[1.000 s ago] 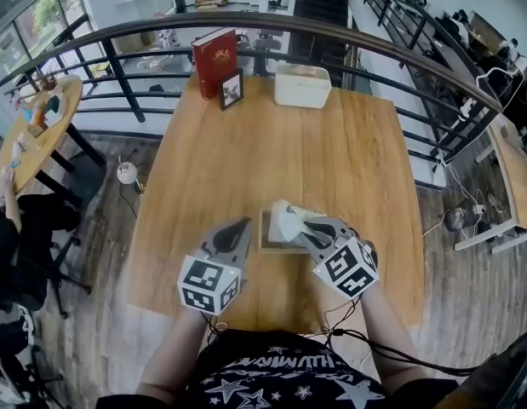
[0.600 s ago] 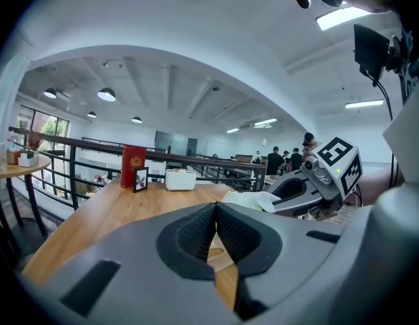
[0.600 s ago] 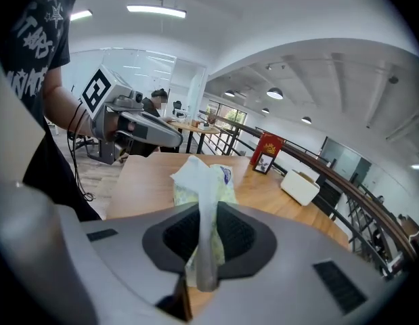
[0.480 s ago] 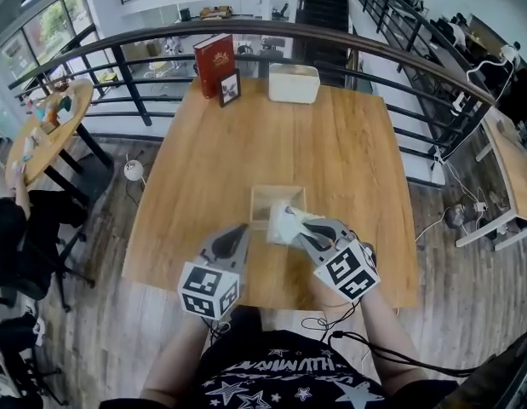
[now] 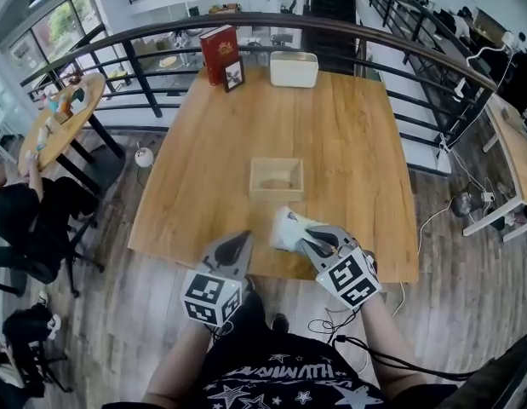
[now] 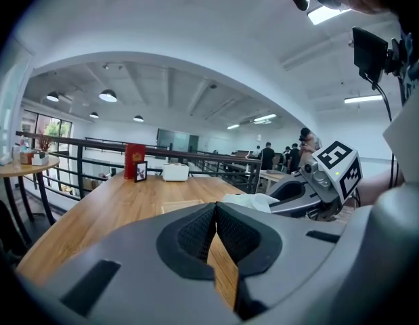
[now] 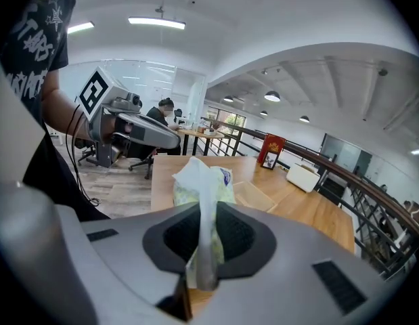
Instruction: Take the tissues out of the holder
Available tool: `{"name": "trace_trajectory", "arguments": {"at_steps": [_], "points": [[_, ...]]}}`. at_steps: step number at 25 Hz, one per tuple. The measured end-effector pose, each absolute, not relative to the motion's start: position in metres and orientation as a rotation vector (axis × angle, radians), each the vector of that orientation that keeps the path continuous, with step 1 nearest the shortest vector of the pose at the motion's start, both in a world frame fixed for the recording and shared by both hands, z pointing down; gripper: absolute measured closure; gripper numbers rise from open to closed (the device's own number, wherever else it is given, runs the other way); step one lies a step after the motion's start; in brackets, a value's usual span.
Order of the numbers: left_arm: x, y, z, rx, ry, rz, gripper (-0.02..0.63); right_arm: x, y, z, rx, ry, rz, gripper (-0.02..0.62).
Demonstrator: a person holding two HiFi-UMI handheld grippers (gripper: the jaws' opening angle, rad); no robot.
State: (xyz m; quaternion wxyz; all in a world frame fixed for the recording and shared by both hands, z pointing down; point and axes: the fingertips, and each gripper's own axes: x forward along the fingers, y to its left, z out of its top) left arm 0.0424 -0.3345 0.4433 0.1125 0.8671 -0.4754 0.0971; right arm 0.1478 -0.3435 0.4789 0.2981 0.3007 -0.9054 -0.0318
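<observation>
Table (image 5: pixel 357 143): holder (image 5: pixel 276 177), book (image 5: pixel 219 54), frame (image 5: pixel 234 75), white box (image 5: pixel 294 69)

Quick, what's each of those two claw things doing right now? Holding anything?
Left gripper: closed, empty.
Right gripper: closed on the tissue pack, which is out of the wooden holder.

Square wooden table (image 5: pixel 348 143). Open wooden holder (image 5: pixel 277 160) sits mid-table, toward the near edge. Far edge: red book (image 5: pixel 219 53) standing upright, small picture frame (image 5: pixel 234 75) in front of it, white box (image 5: pixel 294 69) just beside.
</observation>
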Motion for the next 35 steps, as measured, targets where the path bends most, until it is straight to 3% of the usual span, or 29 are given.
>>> {"name": "trace_trajectory", "arguments": {"at_steps": [10, 24, 35], "points": [[0.047, -0.302, 0.451, 2.556, -1.34, 0.307, 0.592, 0.147, -0.311, 0.492, 0.825, -2.404, -0.026, 0.541], [-0.039, -0.238, 0.442, 2.532, -1.349, 0.266, 0.592, 0.066, -0.253, 0.479, 0.831, -2.386, -0.033, 0.544], [-0.069, -0.159, 0.428, 2.622, -1.239, 0.23, 0.592, 0.034, -0.168, 0.469, 0.957, -2.335, -0.009, 0.545]]}}
